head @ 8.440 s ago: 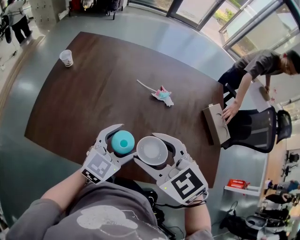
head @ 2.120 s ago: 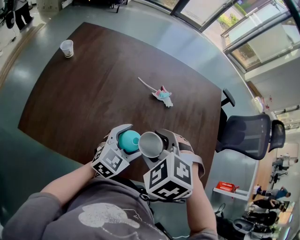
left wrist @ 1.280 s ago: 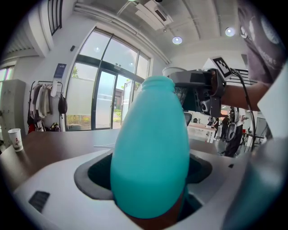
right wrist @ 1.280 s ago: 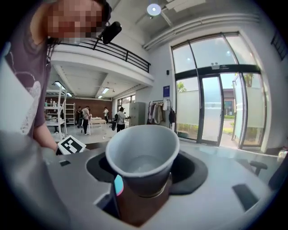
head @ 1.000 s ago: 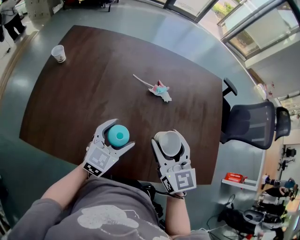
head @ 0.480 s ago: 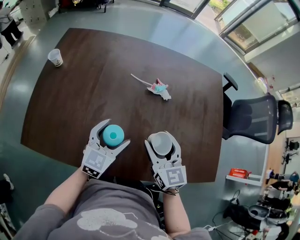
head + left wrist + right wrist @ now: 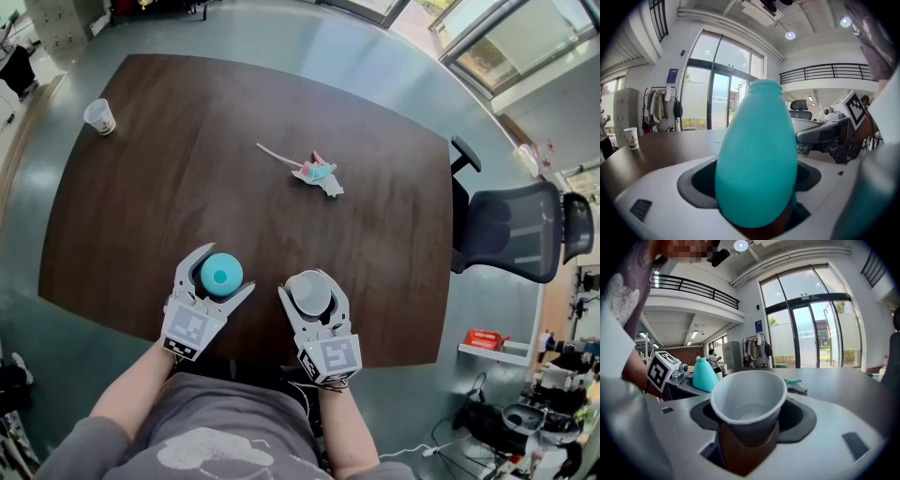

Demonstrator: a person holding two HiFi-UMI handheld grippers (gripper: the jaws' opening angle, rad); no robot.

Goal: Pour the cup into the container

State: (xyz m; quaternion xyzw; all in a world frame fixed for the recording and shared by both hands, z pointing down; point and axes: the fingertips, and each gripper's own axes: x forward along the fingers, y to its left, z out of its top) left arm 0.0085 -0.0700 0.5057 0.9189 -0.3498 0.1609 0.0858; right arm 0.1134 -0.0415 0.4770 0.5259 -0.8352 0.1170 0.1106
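A dark wooden table [image 7: 141,187] is filling most of the head view, with a black office chair [image 7: 511,230] standing off its right edge. At the near edge the person is holding both grippers side by side and a little apart.

The left gripper [image 7: 225,272] is clamping a teal bottle-shaped container [image 7: 221,275]. Its jaws are pressing on the wide lower body, probably so that the narrow neck is staying free to receive a pour. The right gripper [image 7: 311,281] is gripping a white paper cup [image 7: 309,293] round its lower half, jaws closed on the wall and leaving the rim clear as a lip.

The container is standing with its long axis about vertical, mouth pointing up. The cup is also sitting mouth up, leaning slightly back toward its gripper, just right of the container and not touching it. Nothing is being poured at this angle. The cup's inside is looking pale and bare, so it may already be empty, though I cannot tell for sure. Whether either base is resting on the table is hidden.

Farther off, a crumpled pink and teal wrapper [image 7: 317,173] is lying mid-table, and a second paper cup [image 7: 98,116] is standing at the far left corner.
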